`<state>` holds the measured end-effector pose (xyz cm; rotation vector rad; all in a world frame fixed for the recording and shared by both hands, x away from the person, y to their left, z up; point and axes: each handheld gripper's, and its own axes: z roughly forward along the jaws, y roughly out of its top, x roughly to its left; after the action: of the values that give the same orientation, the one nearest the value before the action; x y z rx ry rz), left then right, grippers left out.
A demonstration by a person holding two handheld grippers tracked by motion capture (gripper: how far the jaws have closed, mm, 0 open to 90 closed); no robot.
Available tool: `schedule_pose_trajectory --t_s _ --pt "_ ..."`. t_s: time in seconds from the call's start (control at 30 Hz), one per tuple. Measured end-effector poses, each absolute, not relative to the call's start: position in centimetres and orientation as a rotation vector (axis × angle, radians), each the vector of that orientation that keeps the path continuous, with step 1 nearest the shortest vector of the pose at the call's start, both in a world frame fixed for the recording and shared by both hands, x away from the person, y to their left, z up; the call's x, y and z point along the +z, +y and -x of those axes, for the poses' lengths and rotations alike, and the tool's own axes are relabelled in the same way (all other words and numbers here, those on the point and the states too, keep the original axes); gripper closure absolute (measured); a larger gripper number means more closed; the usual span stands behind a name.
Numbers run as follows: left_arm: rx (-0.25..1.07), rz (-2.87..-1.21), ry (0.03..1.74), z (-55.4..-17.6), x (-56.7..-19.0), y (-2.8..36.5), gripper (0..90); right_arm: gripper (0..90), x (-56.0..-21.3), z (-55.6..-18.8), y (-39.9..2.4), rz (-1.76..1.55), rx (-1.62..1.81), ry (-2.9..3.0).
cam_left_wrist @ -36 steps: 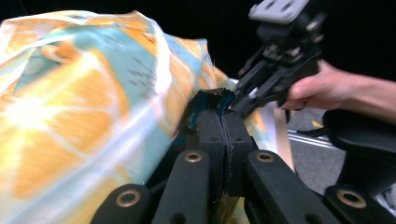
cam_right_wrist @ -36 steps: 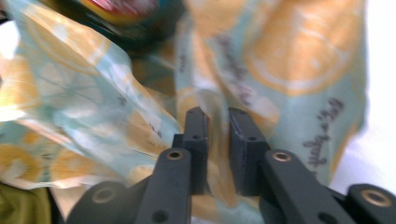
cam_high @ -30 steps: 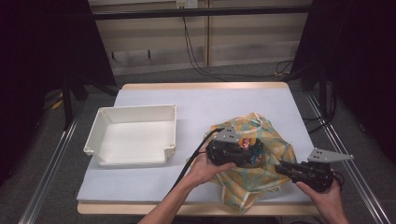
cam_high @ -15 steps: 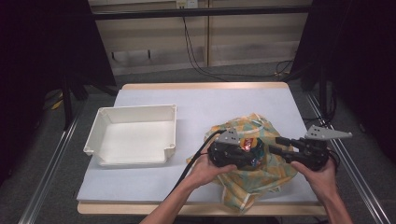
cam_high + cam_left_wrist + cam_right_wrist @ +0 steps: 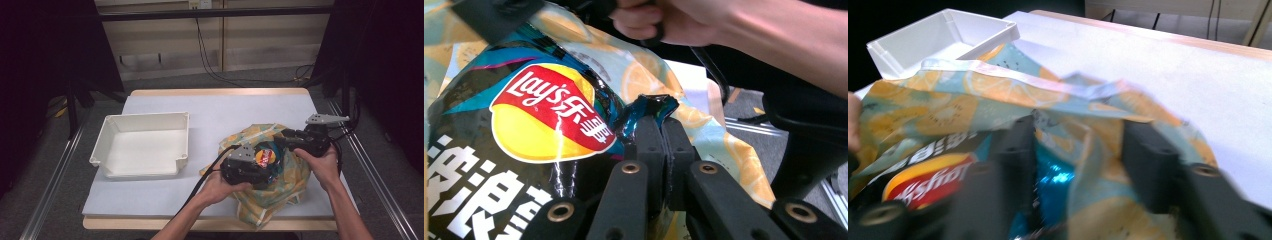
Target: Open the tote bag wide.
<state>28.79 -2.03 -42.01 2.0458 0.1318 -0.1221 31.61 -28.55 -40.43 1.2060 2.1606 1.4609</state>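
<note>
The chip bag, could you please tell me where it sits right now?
In the high view the chip bag lies in the mouth of the lemon-print cloth bag at the table's right front, pinched by the left tongs, right of the white tray.

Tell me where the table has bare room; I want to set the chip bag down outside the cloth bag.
Free: the white tabletop behind the white tray and the cloth bag, the strip between those two, and the front-left corner. The tray's floor is bare too. Crowded: the front right, where the left gripper, the right gripper, the chip bag and the cloth bag bunch together.

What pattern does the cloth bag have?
The cloth bag has orange citrus slices on pale blue-green, clearest in the right gripper view.
</note>
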Motion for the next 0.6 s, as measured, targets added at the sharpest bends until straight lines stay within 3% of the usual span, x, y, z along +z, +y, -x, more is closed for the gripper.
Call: schedule_pose_trajectory --t_s 0.17,0.6 --pt "-0.116 -2.037 0.111 -28.4 -41.8 -1.5 88.8 87.7 -40.8 -32.8 -29.1 -1.220 1.486 2.177" --pt "-0.141 -1.954 0.103 -28.2 -40.8 1.3 88.9 90.0 -42.5 -36.8 -31.4 -1.341 1.427 2.114"
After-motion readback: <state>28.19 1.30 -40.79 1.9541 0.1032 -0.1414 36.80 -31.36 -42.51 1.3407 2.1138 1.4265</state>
